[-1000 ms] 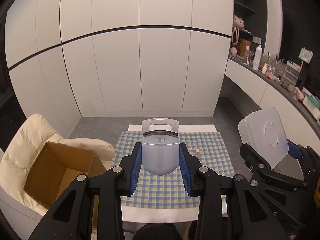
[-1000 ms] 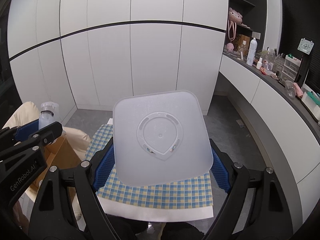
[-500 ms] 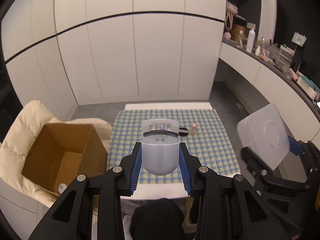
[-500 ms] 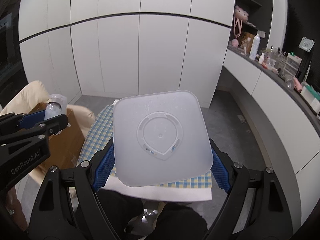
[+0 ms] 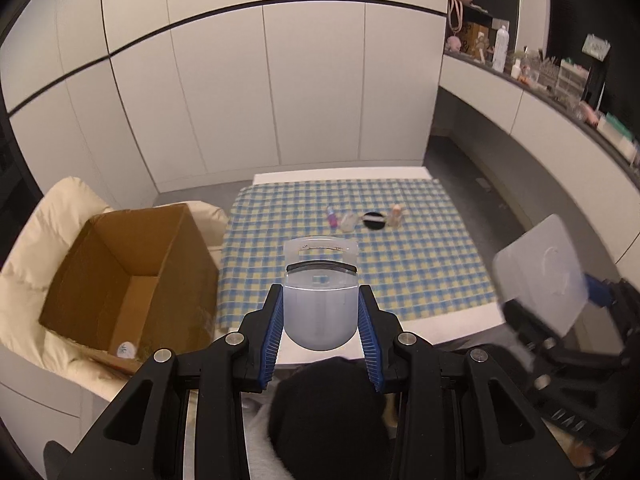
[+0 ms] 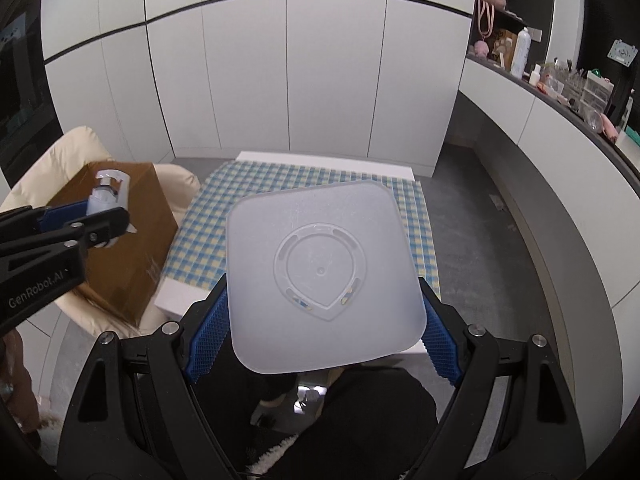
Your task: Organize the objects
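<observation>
Above a checked table, two grippers each carry a translucent plastic piece.

At far left a cardboard box [image 5: 132, 276] sits open on a cream chair [image 5: 36, 240]; the left gripper [image 5: 320, 322] is clamped on a small frosted container [image 5: 320, 312]; four little items [image 5: 362, 218] stand on the tablecloth [image 5: 420, 264]; the right gripper [image 6: 324, 320] grips a square lid [image 6: 324, 276] by its edges.

place: home room — white wardrobe wall [image 5: 280, 92] | cluttered counter [image 6: 568, 92] | armchair [image 5: 44, 232]
</observation>
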Available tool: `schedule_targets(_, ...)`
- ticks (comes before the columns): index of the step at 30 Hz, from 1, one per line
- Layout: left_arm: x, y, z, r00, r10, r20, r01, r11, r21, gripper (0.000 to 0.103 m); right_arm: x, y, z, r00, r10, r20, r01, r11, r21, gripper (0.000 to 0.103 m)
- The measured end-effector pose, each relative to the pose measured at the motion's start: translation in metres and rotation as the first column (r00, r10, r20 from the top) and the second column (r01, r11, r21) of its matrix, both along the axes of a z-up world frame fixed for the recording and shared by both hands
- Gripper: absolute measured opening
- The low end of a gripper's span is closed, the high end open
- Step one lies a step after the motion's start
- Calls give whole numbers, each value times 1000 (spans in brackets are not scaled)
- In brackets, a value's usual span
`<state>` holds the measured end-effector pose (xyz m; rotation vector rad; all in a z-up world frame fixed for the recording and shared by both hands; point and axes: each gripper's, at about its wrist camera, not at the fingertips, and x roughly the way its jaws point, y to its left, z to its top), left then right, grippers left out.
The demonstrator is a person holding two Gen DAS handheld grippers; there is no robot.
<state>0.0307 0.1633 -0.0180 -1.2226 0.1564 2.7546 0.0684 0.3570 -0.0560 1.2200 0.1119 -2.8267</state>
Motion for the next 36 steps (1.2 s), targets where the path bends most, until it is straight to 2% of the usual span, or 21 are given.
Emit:
schedule_targets(2, 4, -4, -7, 1000, 9, 4, -9, 1000, -12, 35, 3, 4, -6, 1000, -1, 17, 1, 1000, 0, 86)
schedule_targets(9, 14, -14, -23, 998, 17, 54, -18, 1000, 14, 35, 16, 17, -17, 998, -16, 55, 15, 1000, 12, 86)
schedule_targets(31, 22, -2, -19, 998, -45, 44, 44, 999, 17, 35, 28, 15, -10, 999, -22, 42, 21, 999, 29, 87)
schedule_targets(36, 22, -8, -20, 998, -30, 55, 28, 999, 31, 35, 27, 7, -11, 999, -2, 44, 1, 999, 41, 86)
